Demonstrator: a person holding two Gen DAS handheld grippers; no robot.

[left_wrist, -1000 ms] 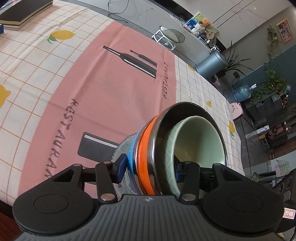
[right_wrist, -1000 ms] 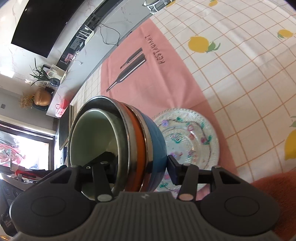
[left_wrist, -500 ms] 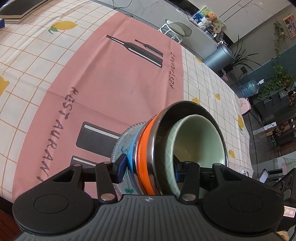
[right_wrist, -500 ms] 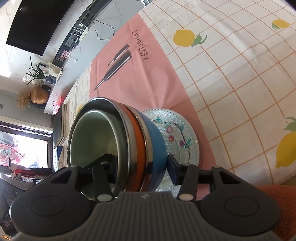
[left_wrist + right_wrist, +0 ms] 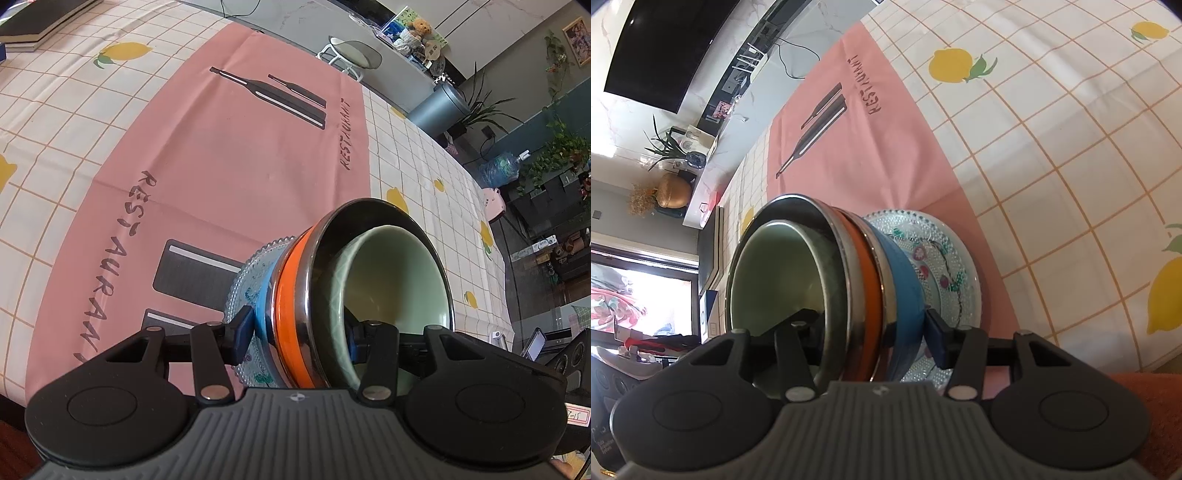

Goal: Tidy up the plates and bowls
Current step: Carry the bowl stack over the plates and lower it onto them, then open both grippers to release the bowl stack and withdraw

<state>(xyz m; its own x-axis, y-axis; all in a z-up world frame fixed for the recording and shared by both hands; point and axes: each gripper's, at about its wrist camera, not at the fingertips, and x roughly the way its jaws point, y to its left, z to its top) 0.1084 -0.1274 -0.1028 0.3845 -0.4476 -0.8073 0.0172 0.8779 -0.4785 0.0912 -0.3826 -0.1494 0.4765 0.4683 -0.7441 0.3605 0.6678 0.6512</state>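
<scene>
Both grippers clamp one nested stack of bowls from opposite sides: the left gripper (image 5: 299, 338) and the right gripper (image 5: 866, 332) each pinch its walls, one finger inside, one outside. A pale green bowl (image 5: 399, 280) sits inside a steel-rimmed orange bowl (image 5: 291, 295), which nests in a blue bowl (image 5: 905, 288). Directly under the stack, a patterned glass plate (image 5: 945, 254) lies on the pink placemat (image 5: 229, 155); whether they touch I cannot tell. Lemon-print tablecloth (image 5: 1052, 155) surrounds it; a black notebook (image 5: 40, 22) lies at the far corner.
</scene>
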